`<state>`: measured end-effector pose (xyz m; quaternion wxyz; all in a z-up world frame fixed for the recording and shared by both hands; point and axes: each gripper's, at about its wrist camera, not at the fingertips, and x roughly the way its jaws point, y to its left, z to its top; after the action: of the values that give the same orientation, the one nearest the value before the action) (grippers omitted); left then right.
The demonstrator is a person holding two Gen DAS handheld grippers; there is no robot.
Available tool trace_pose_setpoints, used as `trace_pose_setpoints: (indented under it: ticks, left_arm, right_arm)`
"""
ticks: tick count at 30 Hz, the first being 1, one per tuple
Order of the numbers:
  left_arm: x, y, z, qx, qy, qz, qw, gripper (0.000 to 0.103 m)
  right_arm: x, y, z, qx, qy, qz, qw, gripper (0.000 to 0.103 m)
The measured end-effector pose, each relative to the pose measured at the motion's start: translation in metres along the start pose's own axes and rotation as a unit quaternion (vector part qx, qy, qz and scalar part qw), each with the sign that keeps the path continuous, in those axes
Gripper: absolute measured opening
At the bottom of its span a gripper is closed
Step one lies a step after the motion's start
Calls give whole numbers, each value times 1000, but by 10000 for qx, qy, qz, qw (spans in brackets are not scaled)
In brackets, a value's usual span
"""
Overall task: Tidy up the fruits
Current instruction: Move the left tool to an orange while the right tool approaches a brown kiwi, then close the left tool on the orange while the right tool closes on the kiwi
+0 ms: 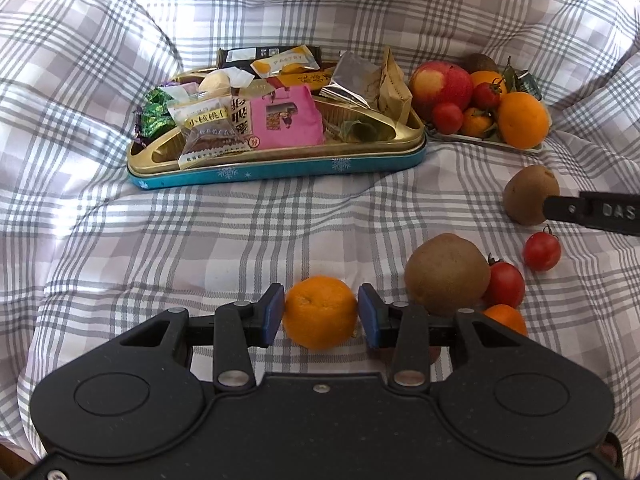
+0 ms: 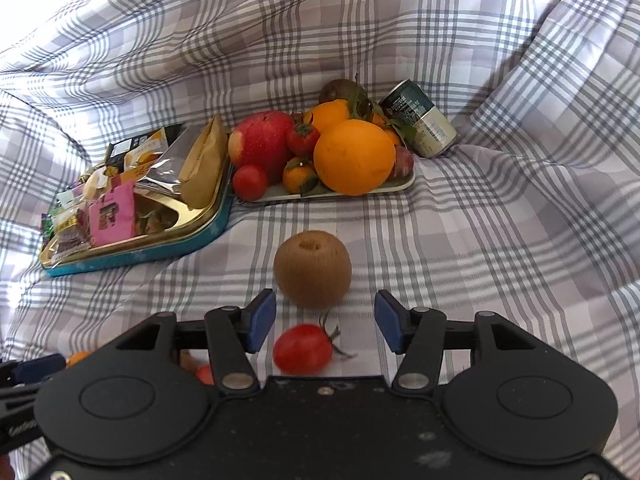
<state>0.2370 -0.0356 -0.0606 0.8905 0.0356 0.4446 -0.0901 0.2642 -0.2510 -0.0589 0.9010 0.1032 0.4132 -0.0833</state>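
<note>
A small mandarin [image 1: 320, 312] lies on the checked cloth between the blue pads of my left gripper [image 1: 321, 314]. The pads stand close at both sides, with a sliver of gap on the right. Beside it lie a large kiwi [image 1: 446, 274], two cherry tomatoes [image 1: 505, 284] and another mandarin [image 1: 506, 318]. My right gripper [image 2: 325, 322] is open. A cherry tomato [image 2: 302, 348] lies low between its fingers and a kiwi [image 2: 312, 268] sits just ahead. The pale fruit tray [image 2: 402, 184] behind holds an apple [image 2: 262, 144], oranges and tomatoes.
A gold and blue tin [image 1: 280, 168] full of wrapped snacks stands left of the fruit tray [image 1: 480, 140]. A green drink can [image 2: 420, 124] leans behind the tray. Folds of the cloth rise at the back and on both sides.
</note>
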Motion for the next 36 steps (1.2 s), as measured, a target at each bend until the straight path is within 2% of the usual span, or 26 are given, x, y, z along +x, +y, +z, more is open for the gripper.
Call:
trace_pose_setpoints:
  ticks: [9,21,27,30,36]
  left_arm:
    - [8,-3,-3,144,-54,108,9998,54]
    - [23,0,-5,21,236,52,9997,54]
    - [22,3,-4,-103,256,-52,9996,52]
    - [18,4,-3,-146,201,-51,9997,52]
    - [-3,4,3,-122,-81,-44,9999,52]
  right_arm:
    - [28,6,4,-185,-25,-106,9998,61]
    - [52,13,8,-361,3,-176,9992,63]
    - [56,16,6,-573,-95,-229,9981,58]
    - [55,19,6,-701,-100,-212,9973,56]
    - [39,12,8,-494,-177,-147,9985,55]
